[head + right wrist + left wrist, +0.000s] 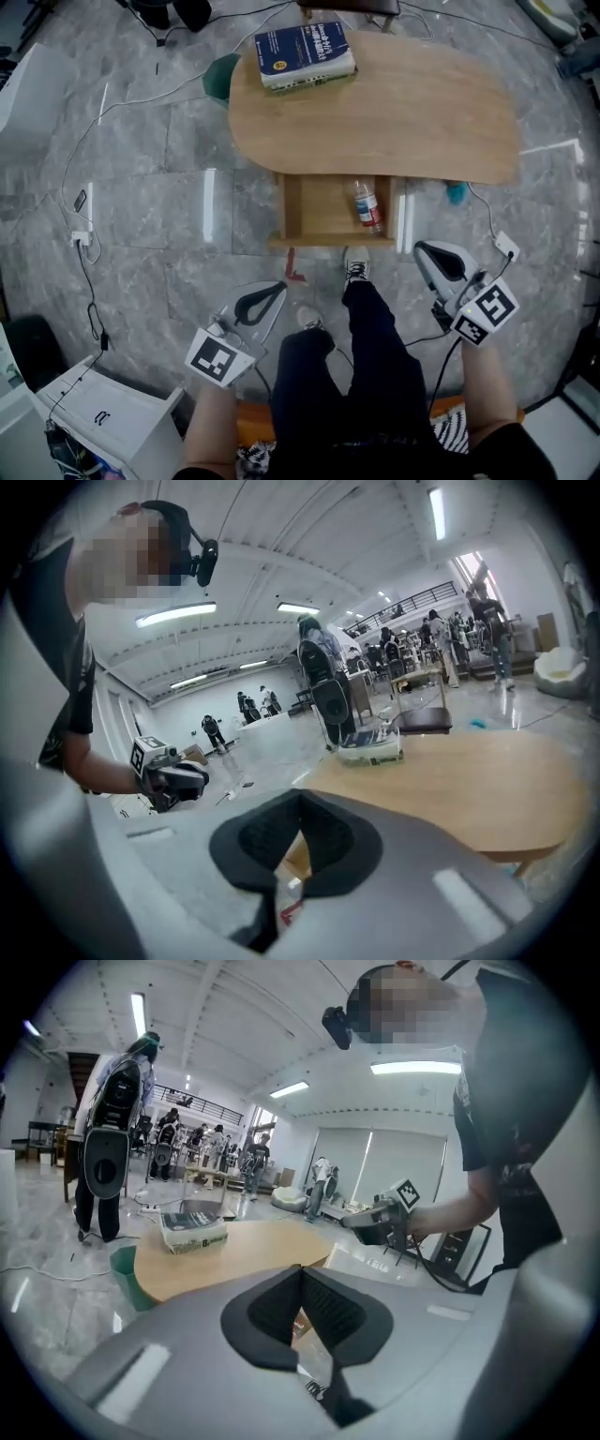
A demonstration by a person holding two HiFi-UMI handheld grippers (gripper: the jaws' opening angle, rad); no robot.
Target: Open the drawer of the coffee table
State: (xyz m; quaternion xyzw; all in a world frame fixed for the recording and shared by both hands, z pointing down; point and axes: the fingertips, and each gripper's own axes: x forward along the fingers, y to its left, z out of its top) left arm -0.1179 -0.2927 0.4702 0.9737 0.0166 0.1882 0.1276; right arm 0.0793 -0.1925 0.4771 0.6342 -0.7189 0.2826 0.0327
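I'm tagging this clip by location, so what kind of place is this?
Probably a big open workshop or lab hall, not a home: a high white ceiling with strip lights, a railed mezzanine above the far end, and cables trailing over the tiled floor.

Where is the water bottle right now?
In the head view, the bottle is inside the open drawer, at its right end, just below the coffee table top's front edge.

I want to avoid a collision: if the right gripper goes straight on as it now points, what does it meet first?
Most likely the coffee table's wooden top, near its edge; the right gripper points slightly down toward it. Depth is unclear.
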